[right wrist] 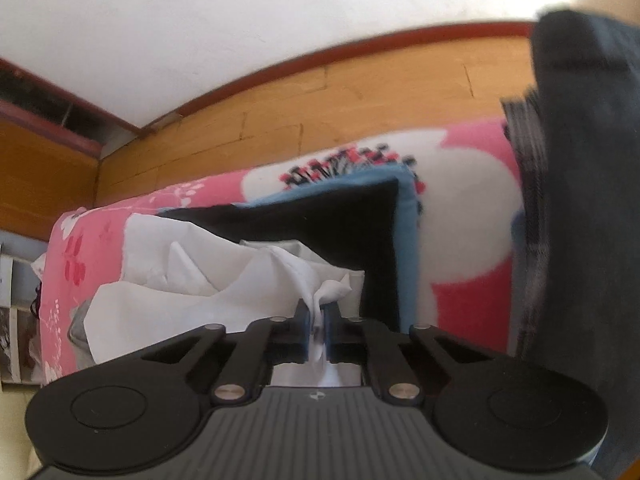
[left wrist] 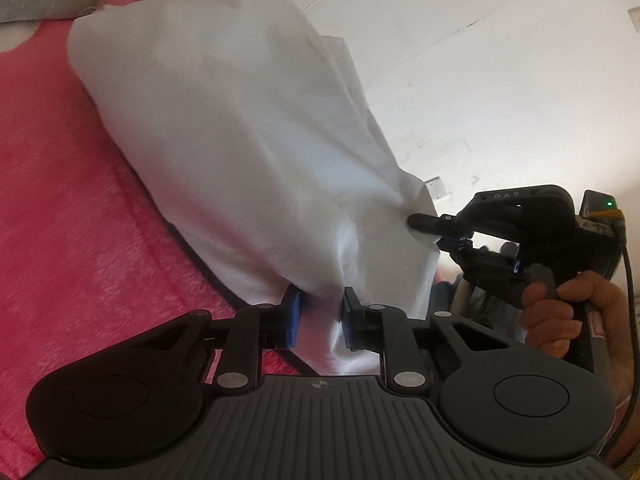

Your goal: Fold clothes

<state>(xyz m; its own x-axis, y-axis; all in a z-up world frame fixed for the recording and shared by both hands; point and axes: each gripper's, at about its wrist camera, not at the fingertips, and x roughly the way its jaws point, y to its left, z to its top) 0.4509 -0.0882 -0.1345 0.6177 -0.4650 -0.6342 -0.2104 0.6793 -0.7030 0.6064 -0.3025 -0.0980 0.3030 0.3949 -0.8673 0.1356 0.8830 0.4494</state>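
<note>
The white garment (left wrist: 240, 128) is up off the bed, strung between both grippers, its far end trailing down onto the pink blanket (left wrist: 60, 184). By my reading that is a spread-and-lift hold: with two points pinched apart, the cloth hangs in a broad panel and creases can fall out before it is laid over or doubled. Whether this is opening the piece out or carrying one edge across to make a fold, the pictures do not settle.

The left gripper (left wrist: 318, 320) has its blue pads (left wrist: 294, 320) a modest gap apart, with a bunch of the white fabric running down between them. The cloth fills that gap, so I judge it pinched, though the contact itself is hidden by folds.

The right gripper (left wrist: 430, 232), with a hand (left wrist: 560, 316) on its handle, bites the cloth's outer corner. From its own camera the right gripper (right wrist: 318, 328) is nearly closed, a thin wad of white fabric squeezed between the pads.

Beyond, on the bed, lies a dark folded piece (right wrist: 332, 220) over a blue one (right wrist: 408, 240), and a dark stack (right wrist: 580, 200) rises at the right, blurred.
</note>
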